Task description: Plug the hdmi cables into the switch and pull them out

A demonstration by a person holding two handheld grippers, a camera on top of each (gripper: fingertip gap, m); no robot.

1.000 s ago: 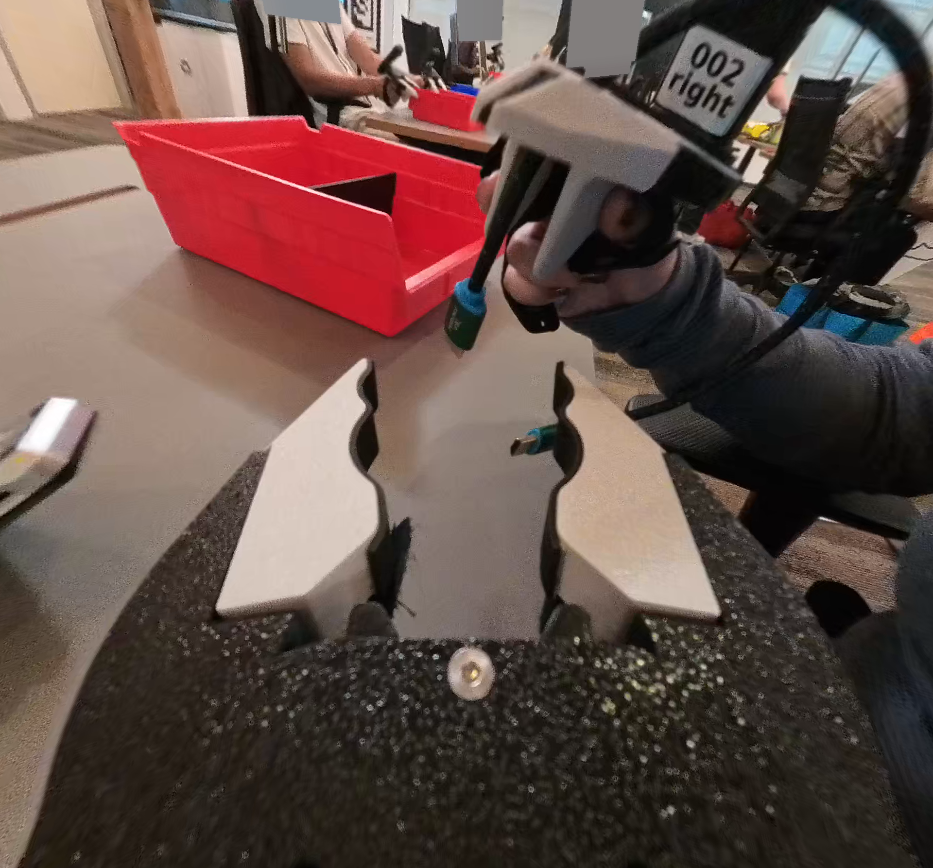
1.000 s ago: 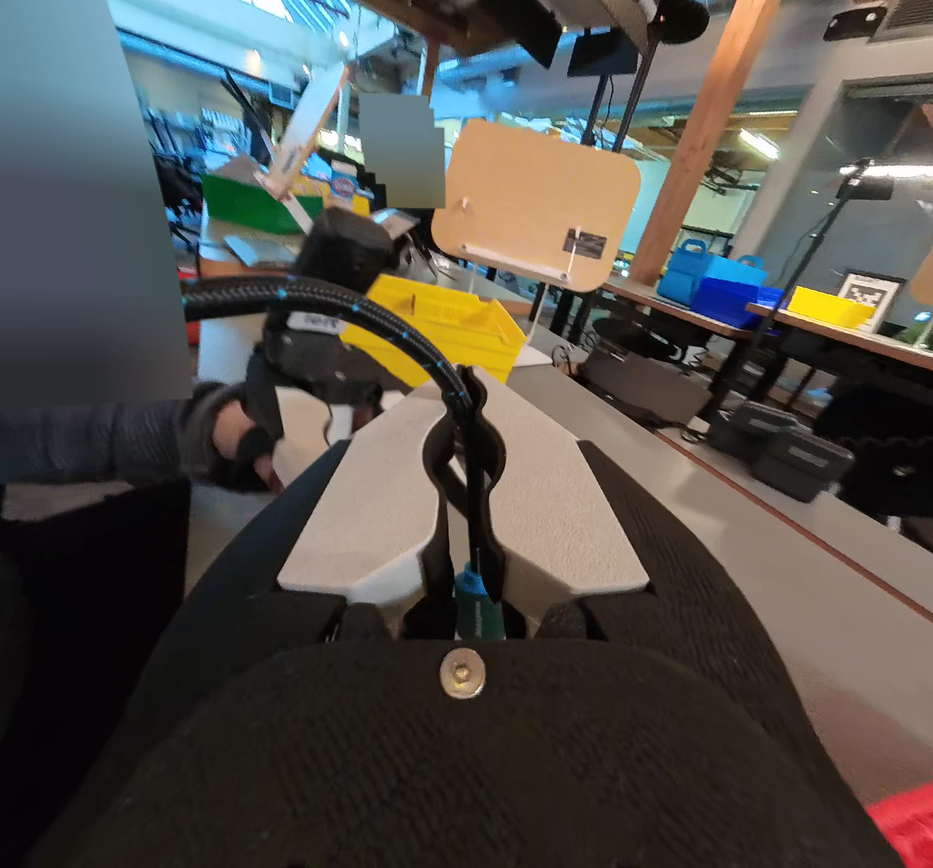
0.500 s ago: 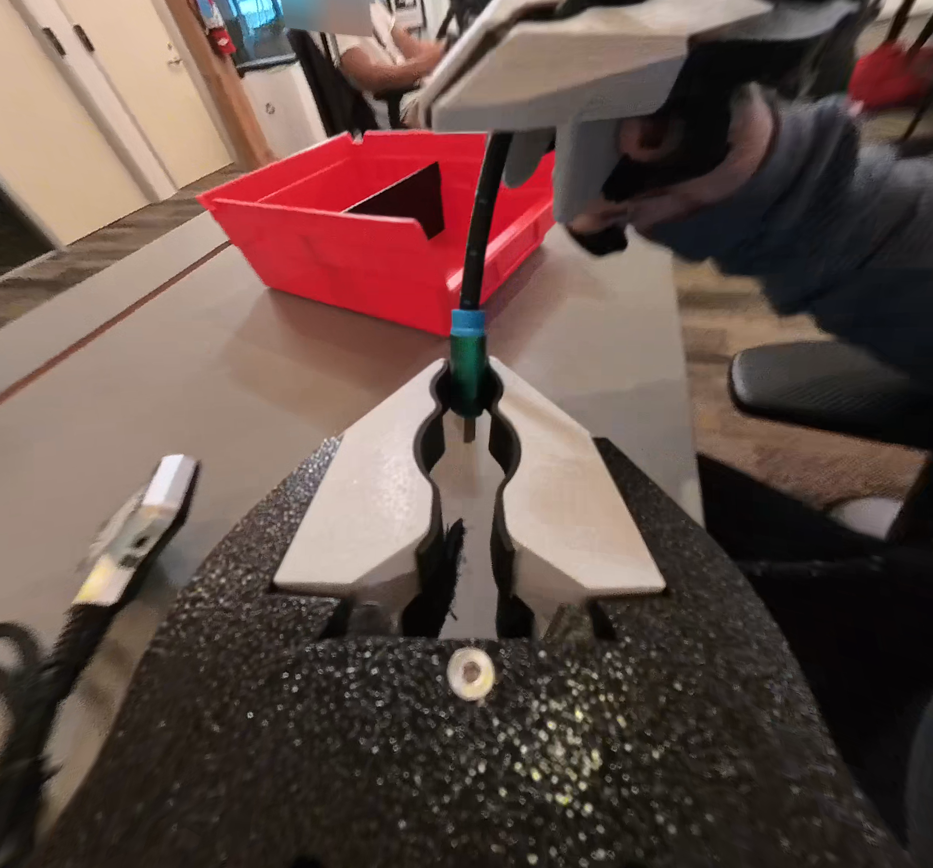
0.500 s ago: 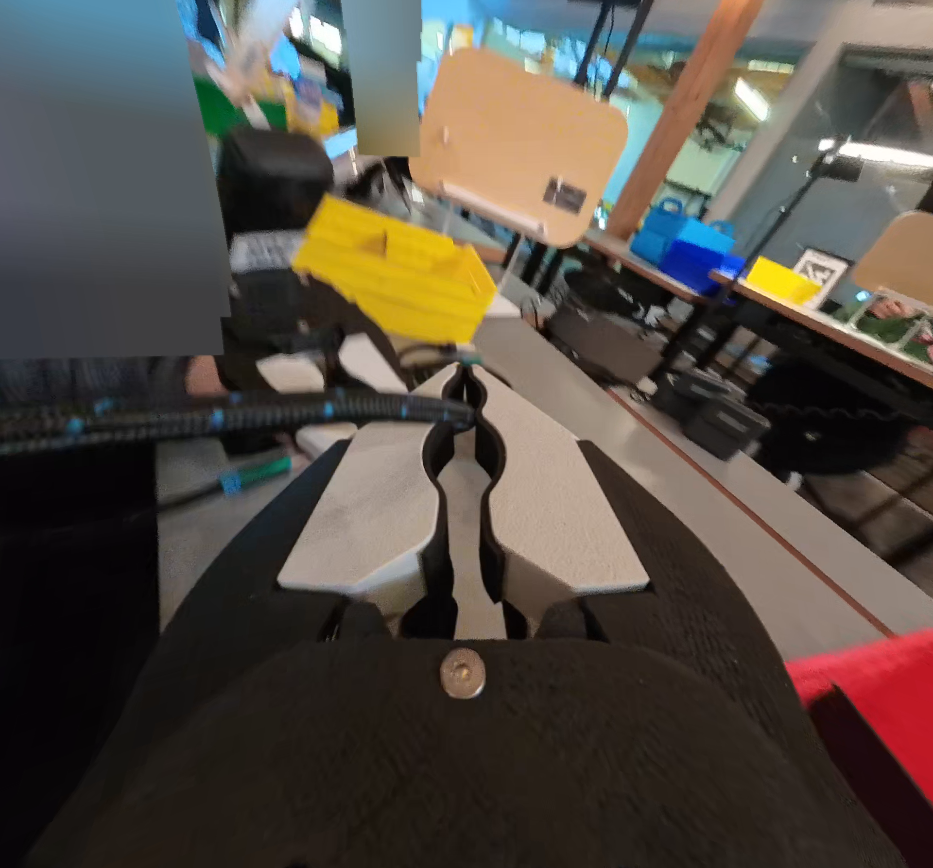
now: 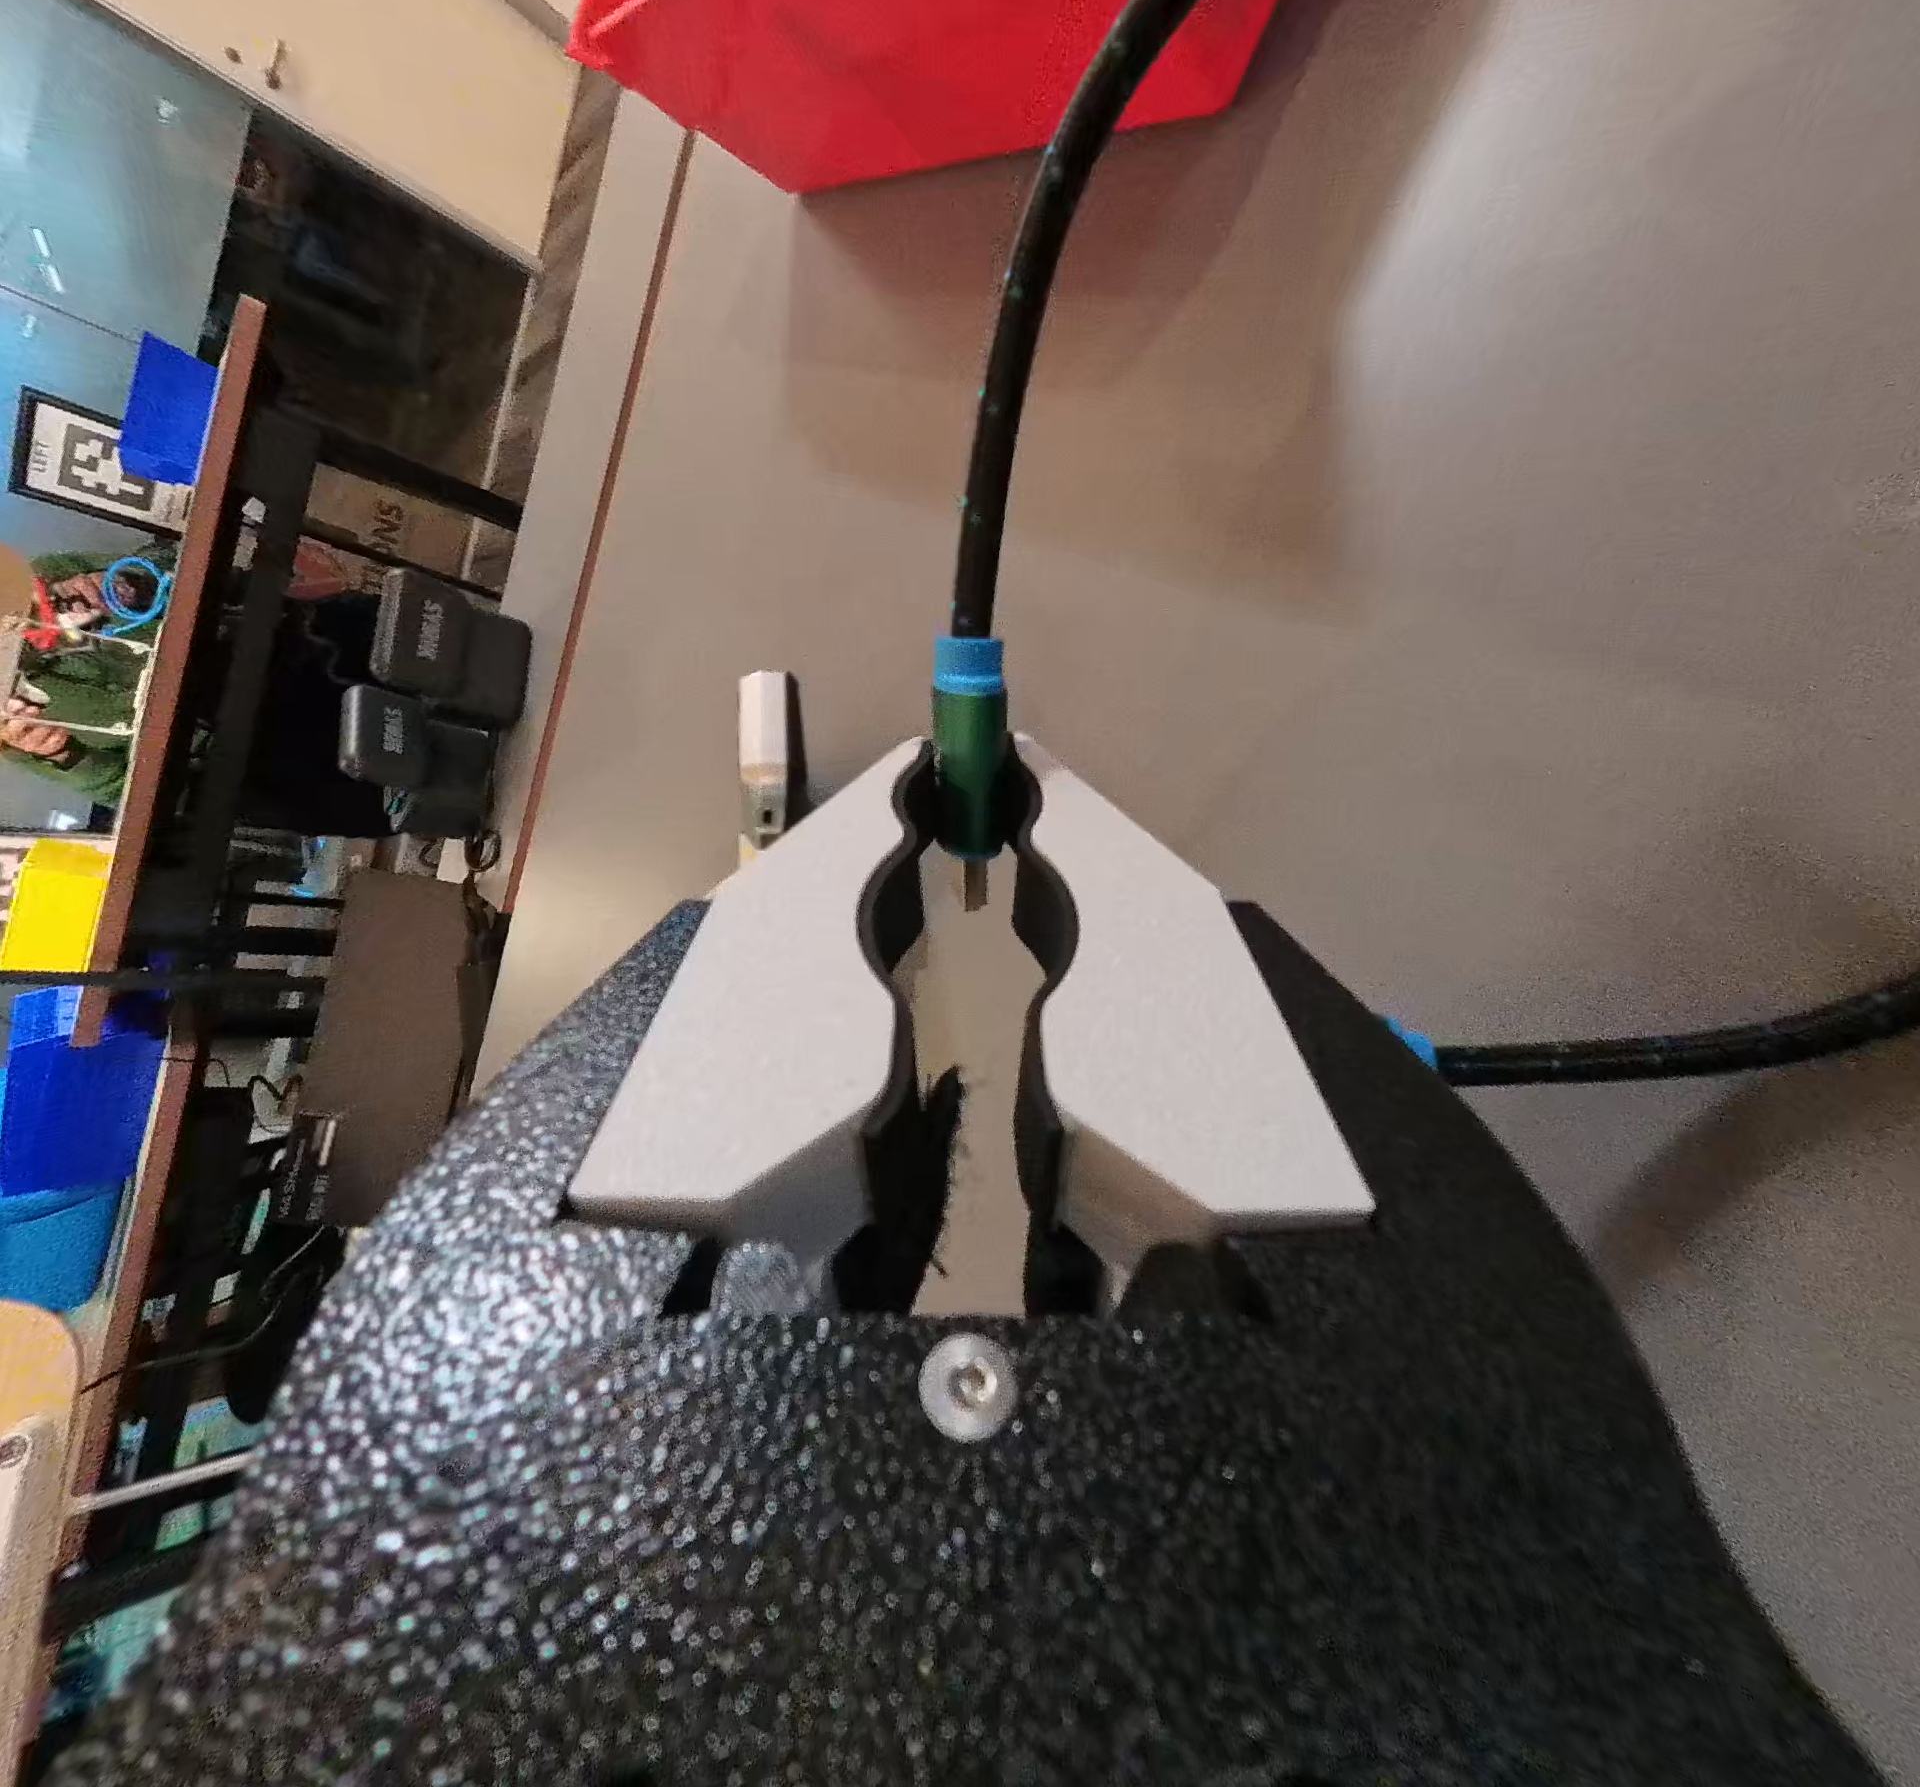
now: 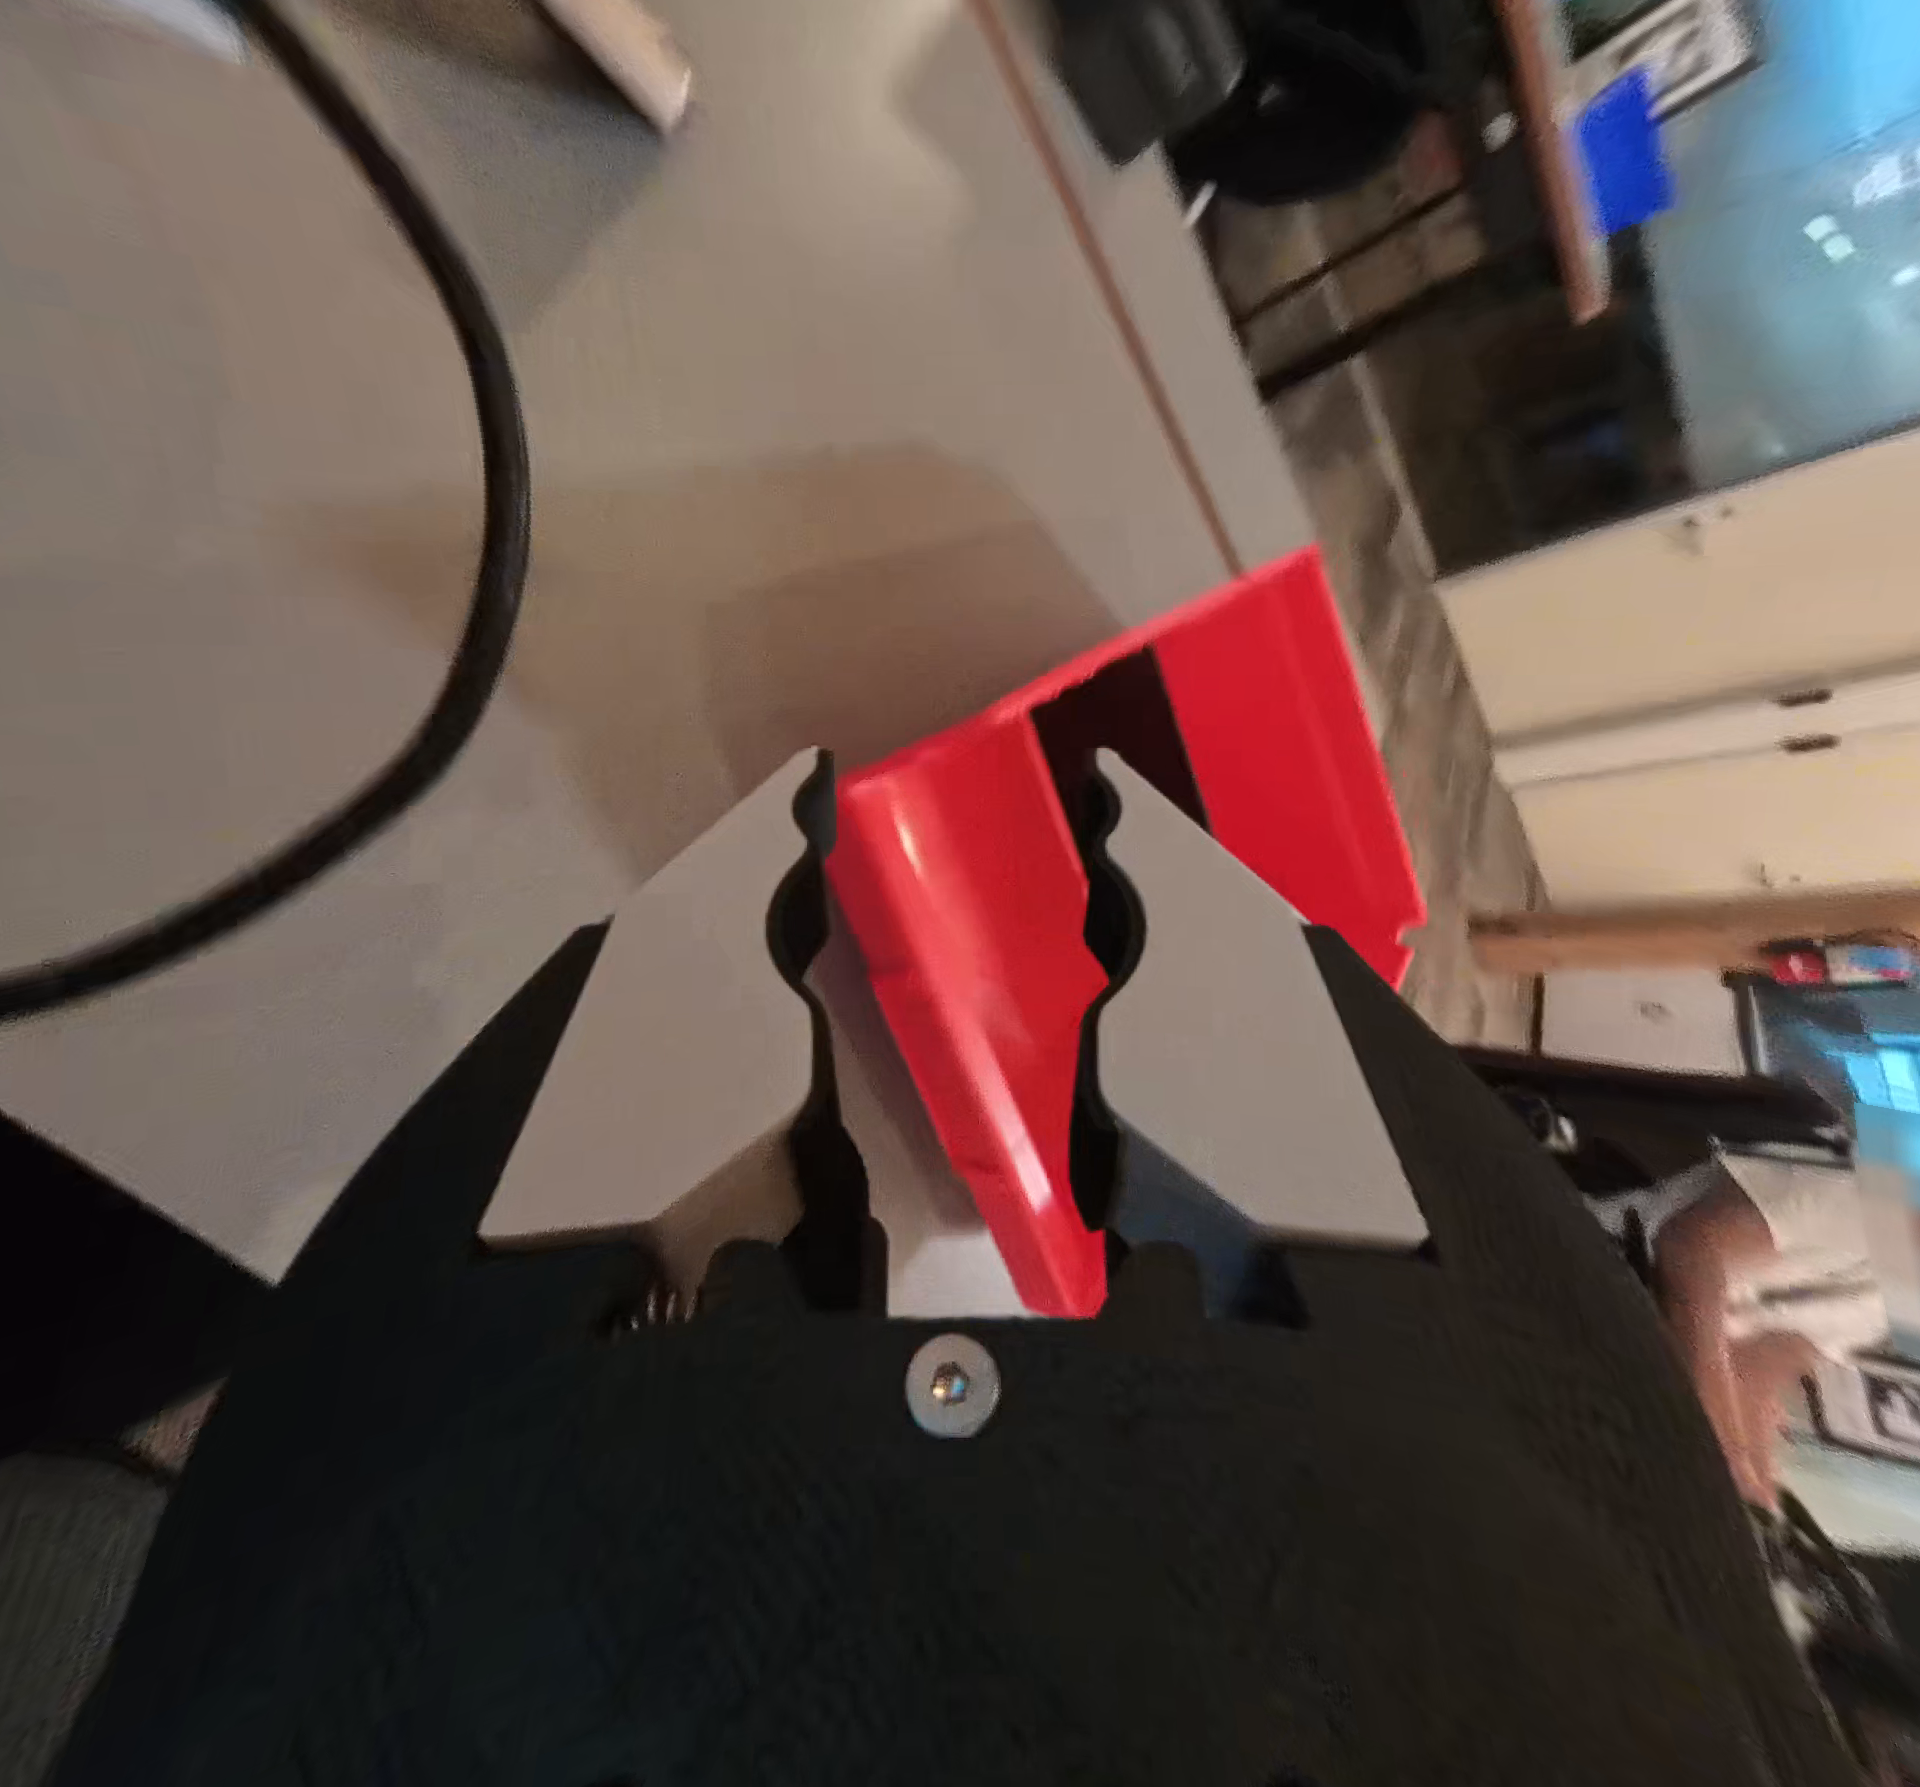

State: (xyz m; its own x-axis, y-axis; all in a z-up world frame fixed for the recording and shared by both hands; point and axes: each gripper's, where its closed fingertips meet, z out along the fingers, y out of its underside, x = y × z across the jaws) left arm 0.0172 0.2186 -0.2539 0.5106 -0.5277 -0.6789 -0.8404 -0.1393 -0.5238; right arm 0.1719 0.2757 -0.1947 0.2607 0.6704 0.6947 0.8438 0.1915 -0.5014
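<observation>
Item: HDMI plug held in left tongs, right tongs free

Left tongs (image 5: 968, 807) closed on green HDMI plug (image 5: 966, 781), gripped in the front notch, metal tip pointing back toward the camera, likely seated there to keep the plug from twisting; black cable (image 5: 1023, 303) arcs upward past red bin (image 5: 883, 12); second cable (image 5: 1662, 1051) lies on counter (image 5: 1455, 490) at right; small white device (image 5: 764, 750), possibly the switch, stands just beyond the tips; right tongs (image 6: 961, 787) parted, holding nothing, red bin (image 6: 1278, 750) seen through the gap; plug not yet inserted
</observation>
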